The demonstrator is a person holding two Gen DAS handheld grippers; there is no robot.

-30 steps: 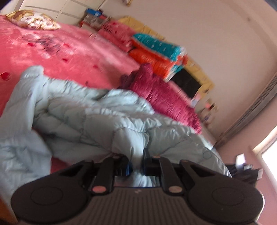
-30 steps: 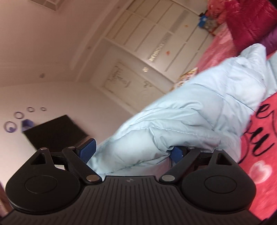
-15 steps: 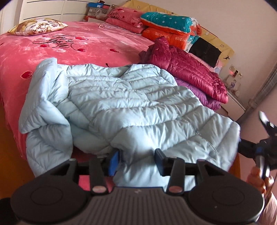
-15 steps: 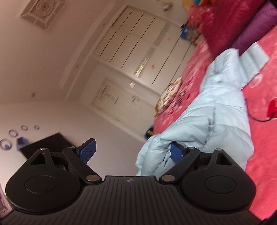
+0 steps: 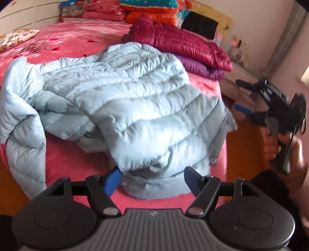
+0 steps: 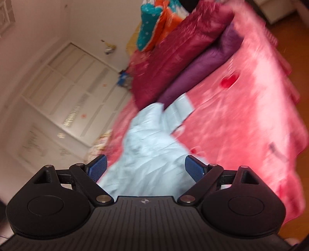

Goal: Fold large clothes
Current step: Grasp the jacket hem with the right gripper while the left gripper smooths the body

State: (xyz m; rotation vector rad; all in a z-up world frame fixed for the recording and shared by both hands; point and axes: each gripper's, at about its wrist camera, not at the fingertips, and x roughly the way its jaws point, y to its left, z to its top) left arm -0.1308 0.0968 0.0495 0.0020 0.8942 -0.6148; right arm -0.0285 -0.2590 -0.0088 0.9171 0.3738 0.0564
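Note:
A light blue quilted jacket (image 5: pixel 123 100) lies rumpled on the pink bed (image 5: pixel 63 40), one sleeve hanging over the near edge at the left. My left gripper (image 5: pixel 152 178) hovers over its near hem. Its jaws are opening, and the hem bulges between the blue pads without being pressed. The right gripper (image 5: pixel 240 94) is held by a hand (image 5: pixel 285 150) off the bed's right side, jaws apart, clear of the jacket. In the blurred right wrist view, that gripper (image 6: pixel 145 170) stands open with the jacket (image 6: pixel 146 146) lying beyond its pads.
A folded maroon jacket (image 5: pixel 183 44) rests on a purple one (image 5: pixel 200 67) at the bed's far right. Teal and orange pillows (image 5: pixel 150 9) are stacked at the head. Orange wooden floor (image 5: pixel 245 154) borders the bed. A white wardrobe (image 6: pixel 63 100) fills the far wall.
The left jaws went from shut on the jacket to wide apart, and the jacket settled onto the bed. The right gripper swung from the wall down toward the bed; the jacket left its finger.

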